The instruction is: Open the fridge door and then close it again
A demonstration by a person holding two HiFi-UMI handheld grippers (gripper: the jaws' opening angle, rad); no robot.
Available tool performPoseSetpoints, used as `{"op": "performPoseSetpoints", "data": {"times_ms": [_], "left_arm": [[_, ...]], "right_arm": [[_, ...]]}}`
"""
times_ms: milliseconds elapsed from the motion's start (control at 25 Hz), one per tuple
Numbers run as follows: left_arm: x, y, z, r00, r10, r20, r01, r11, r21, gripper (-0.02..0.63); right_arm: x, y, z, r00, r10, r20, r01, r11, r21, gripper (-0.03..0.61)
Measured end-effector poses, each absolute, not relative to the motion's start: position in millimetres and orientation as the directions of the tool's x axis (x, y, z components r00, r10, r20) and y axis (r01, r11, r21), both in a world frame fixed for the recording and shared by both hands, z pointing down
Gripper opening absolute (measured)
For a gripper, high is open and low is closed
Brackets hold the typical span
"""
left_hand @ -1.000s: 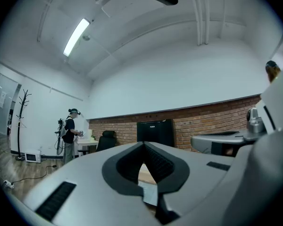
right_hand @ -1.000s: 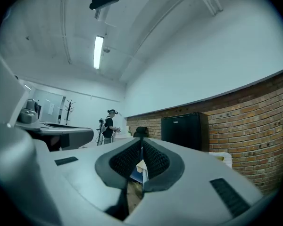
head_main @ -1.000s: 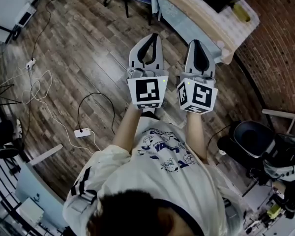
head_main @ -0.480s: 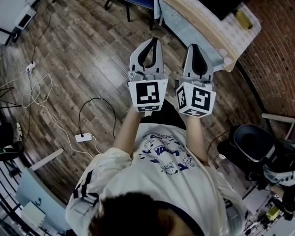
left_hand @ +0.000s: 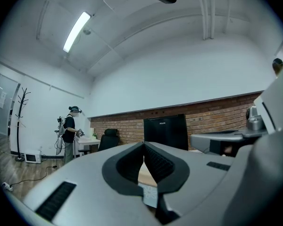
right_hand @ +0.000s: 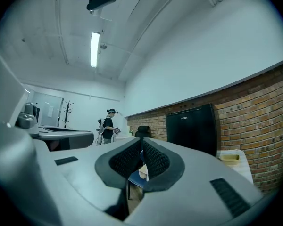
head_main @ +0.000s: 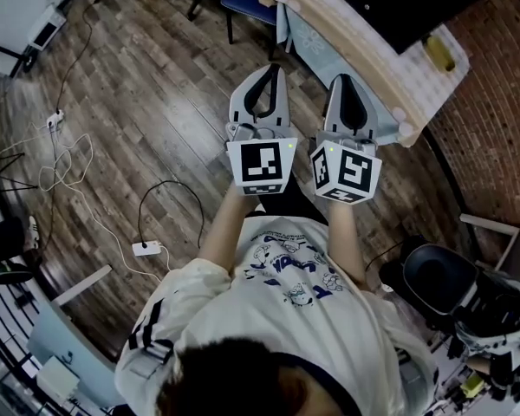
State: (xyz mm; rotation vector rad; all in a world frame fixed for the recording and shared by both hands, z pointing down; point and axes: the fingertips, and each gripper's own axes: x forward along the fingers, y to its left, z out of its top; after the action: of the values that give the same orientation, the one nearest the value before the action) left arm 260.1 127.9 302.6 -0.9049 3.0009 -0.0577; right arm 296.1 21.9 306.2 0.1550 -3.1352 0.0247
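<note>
Wood-plank floor (head_main: 139,102), power strip (head_main: 146,249) lying toward its left edge. Brick wall (head_main: 494,85) at right. Ceiling strip light (left_hand: 76,31) was on. Coat stand (left_hand: 20,121) by the white wall (left_hand: 188,74).

Dim, bluish; ceiling strip light (left_hand: 77,30) overhead; fisheye edges; focus possibly soft.

No text can be read with certainty. The black fridge (left_hand: 165,135) has a small pale brand mark (left_hand: 162,123) near its door's top edge, too small to make out. The person's T-shirt (head_main: 290,276) has a blue print with blurred lettering. Each gripper's cube (head_main: 261,165) shows black-and-white square code patterns, not letters.
</note>
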Motion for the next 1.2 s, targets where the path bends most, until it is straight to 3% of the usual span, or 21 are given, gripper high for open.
{"op": "performPoseSetpoints", "data": {"times_ms": [600,1200], "left_arm": [[79.8,50.8,294.6,-0.822,-0.570,0.012,-0.570,0.821,-0.044,0.017],[-32.2,-2.1,309.4,-0.792,-0.609,0.036,-0.610,0.792,-0.033,0.018]], "right_arm": [[114.0,-55.5,296.9,-0.994,-0.112,0.002,-0.112,0.994,-0.013,0.037],[10.6,-109.1,311.2,-0.983,-0.181,0.032,-0.182,0.983,-0.014,0.038]]}}
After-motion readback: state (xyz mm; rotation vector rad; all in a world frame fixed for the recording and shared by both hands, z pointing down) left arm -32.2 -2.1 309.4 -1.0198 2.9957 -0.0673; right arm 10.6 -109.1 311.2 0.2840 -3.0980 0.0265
